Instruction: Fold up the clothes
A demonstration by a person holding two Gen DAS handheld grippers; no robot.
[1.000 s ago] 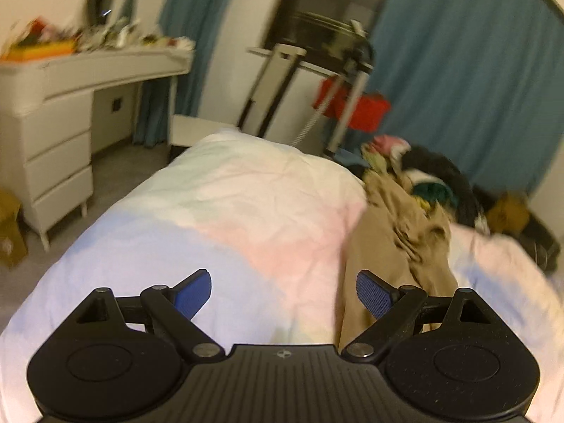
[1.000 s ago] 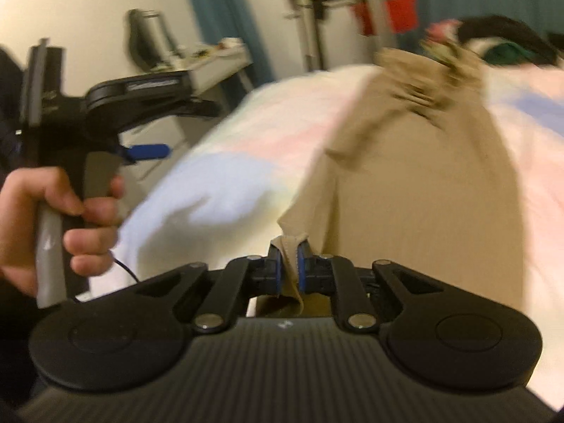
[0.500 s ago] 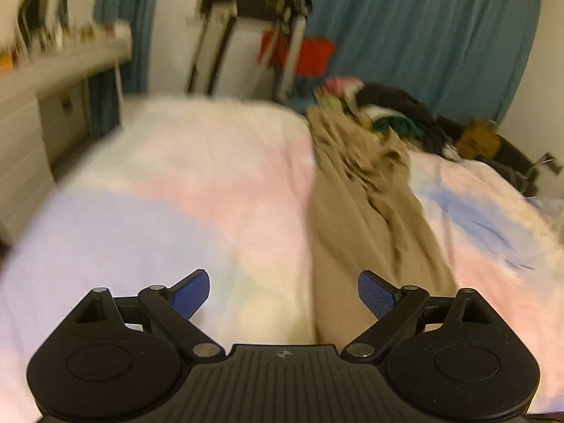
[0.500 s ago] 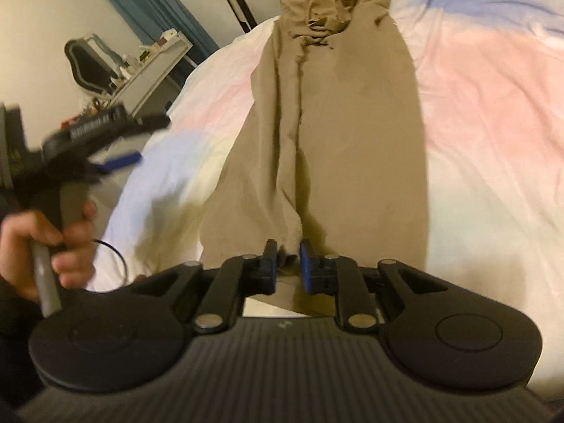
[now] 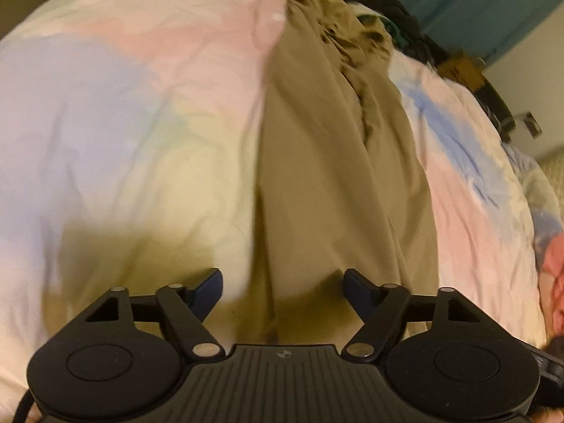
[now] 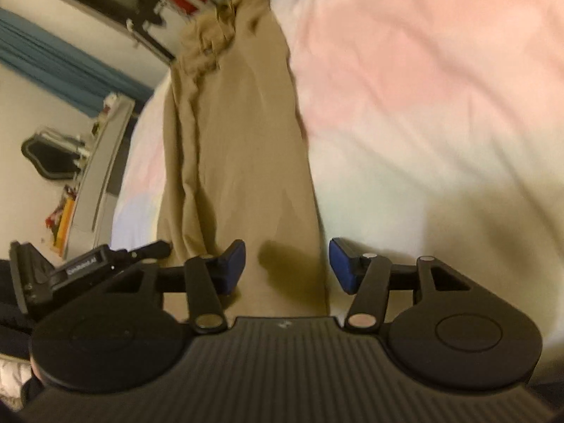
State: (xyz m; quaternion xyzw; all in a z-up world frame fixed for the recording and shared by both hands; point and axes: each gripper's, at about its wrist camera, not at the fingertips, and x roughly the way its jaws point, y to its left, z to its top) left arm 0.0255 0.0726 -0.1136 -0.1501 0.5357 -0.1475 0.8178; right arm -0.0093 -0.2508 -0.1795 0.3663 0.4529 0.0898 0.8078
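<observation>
Tan trousers [image 5: 328, 162] lie stretched lengthwise on the pastel bedspread [image 5: 134, 134], their bunched end far away. My left gripper [image 5: 283, 283] is open and empty, low over the near end of the trousers. My right gripper [image 6: 287, 262] is open too, its jaws apart over the near right edge of the trousers [image 6: 239, 148], holding nothing. The left gripper's body [image 6: 88, 264] shows at the left edge of the right wrist view.
A pile of other clothes [image 5: 380, 7] lies at the far end of the bed. A white dresser [image 6: 98, 162] stands to the left of the bed, with teal curtains [image 6: 53, 63] and a metal rack [image 6: 165, 7] beyond. The bedspread [image 6: 440, 105] spreads to the right.
My right gripper has opened and let go of the trousers' near end. Both grippers have tilted down and come closer over the cloth, which now lies flat.
</observation>
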